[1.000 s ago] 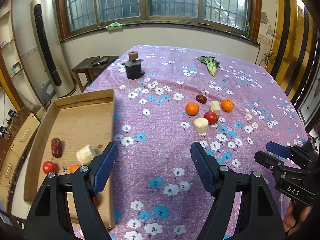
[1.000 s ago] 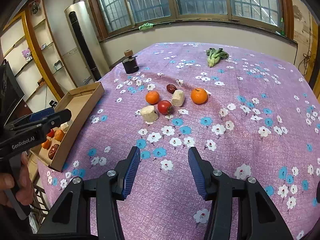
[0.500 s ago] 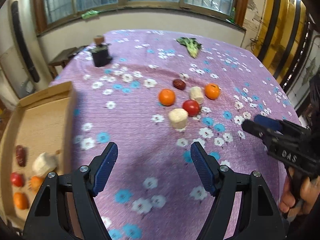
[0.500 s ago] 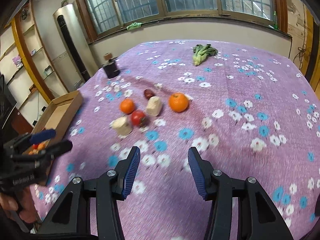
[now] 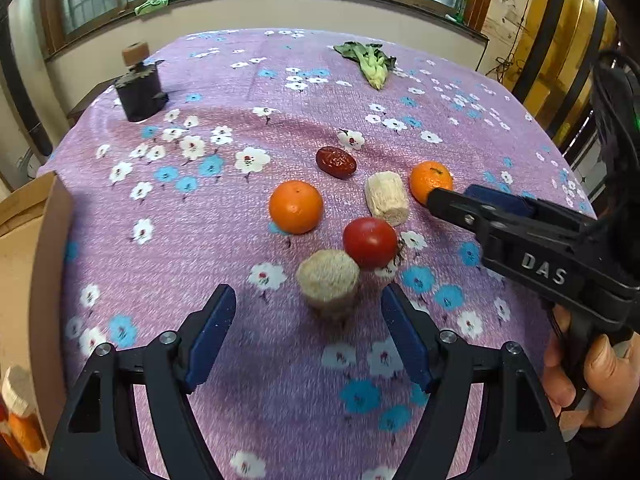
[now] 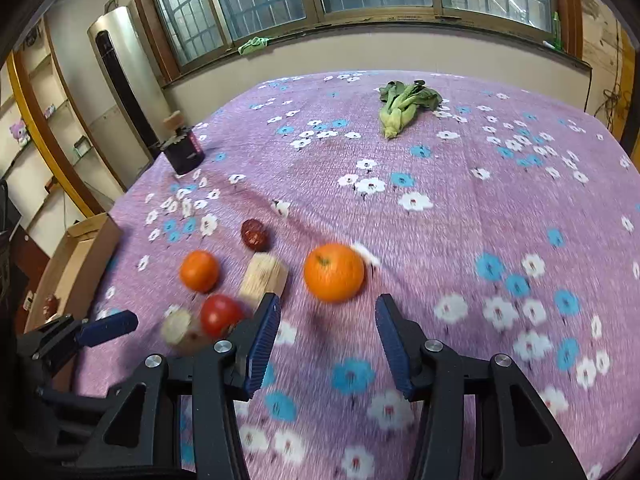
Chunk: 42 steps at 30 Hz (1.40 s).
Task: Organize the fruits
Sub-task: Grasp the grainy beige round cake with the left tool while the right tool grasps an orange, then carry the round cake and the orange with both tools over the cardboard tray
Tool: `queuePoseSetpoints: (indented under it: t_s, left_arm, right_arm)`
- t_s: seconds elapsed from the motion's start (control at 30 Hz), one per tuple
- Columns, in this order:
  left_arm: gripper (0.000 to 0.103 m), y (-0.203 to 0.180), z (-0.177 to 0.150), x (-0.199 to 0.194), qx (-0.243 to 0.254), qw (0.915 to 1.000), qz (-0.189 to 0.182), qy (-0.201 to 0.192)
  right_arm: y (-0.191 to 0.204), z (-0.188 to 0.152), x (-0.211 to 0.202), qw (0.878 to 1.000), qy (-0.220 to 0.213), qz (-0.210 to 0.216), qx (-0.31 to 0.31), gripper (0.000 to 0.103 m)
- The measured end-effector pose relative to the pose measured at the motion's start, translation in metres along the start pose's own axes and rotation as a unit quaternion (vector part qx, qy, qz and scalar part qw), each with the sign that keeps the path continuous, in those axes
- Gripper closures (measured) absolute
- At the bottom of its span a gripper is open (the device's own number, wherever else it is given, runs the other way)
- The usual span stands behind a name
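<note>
On the purple flowered cloth lie two oranges [image 5: 296, 207] [image 5: 430, 181], a red tomato [image 5: 370, 242], a dark red date [image 5: 336, 161] and two pale stubby pieces [image 5: 328, 278] [image 5: 387, 198]. My left gripper [image 5: 308, 320] is open and empty, just in front of the near pale piece. My right gripper [image 6: 326, 334] is open and empty, just short of the right orange [image 6: 334, 272]. It also shows in the left wrist view [image 5: 460, 198], beside that orange. The cardboard tray [image 5: 48, 280] at the left holds some fruit [image 5: 22, 432].
A dark jar with a cork [image 5: 140, 84] stands at the far left of the table. A green leafy vegetable [image 6: 404, 106] lies at the back. The left gripper shows in the right wrist view [image 6: 106, 326] near the tomato [image 6: 220, 314].
Both grippers have moved forward toward the fruit group. The left one swung away from the tray to the near pale piece; the right one closed in on the right orange.
</note>
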State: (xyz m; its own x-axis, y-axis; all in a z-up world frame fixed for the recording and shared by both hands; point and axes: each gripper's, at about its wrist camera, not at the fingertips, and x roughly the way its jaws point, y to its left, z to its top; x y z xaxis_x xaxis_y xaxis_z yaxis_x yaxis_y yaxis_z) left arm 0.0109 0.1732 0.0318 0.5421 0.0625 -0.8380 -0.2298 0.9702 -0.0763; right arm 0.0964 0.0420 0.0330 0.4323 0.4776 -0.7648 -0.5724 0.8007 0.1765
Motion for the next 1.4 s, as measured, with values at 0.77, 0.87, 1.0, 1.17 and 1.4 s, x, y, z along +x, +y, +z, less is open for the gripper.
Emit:
queuePoseSetpoints:
  t_s: [0.77, 0.87, 1.0, 1.17, 1.4]
  left_arm:
    - [0.070, 0.013, -0.029, -0.038, -0.017, 0.9981, -0.042, -0.041]
    - [0.070, 0.020, -0.035, -0.055, -0.024, 0.9976, -0.038, -0.053]
    - [0.070, 0.031, -0.044, -0.077, -0.030, 0.9970, -0.020, -0.068]
    - [0.070, 0.047, -0.056, -0.102, -0.039, 0.9951, 0.014, -0.090]
    - [0.070, 0.068, -0.068, -0.121, -0.056, 0.9924, 0.038, -0.103]
  right_arm:
    - [0.031, -0.042, -0.058, 0.999, -0.019, 0.042, -0.004, 0.068]
    - [0.045, -0.053, -0.072, 0.998, -0.021, 0.055, -0.010, 0.068]
    - [0.063, -0.064, -0.086, 0.997, -0.025, 0.069, -0.019, 0.068]
    - [0.084, -0.075, -0.100, 0.996, -0.030, 0.080, -0.031, 0.068]
    - [0.107, -0.082, -0.108, 0.995, -0.034, 0.080, -0.050, 0.068]
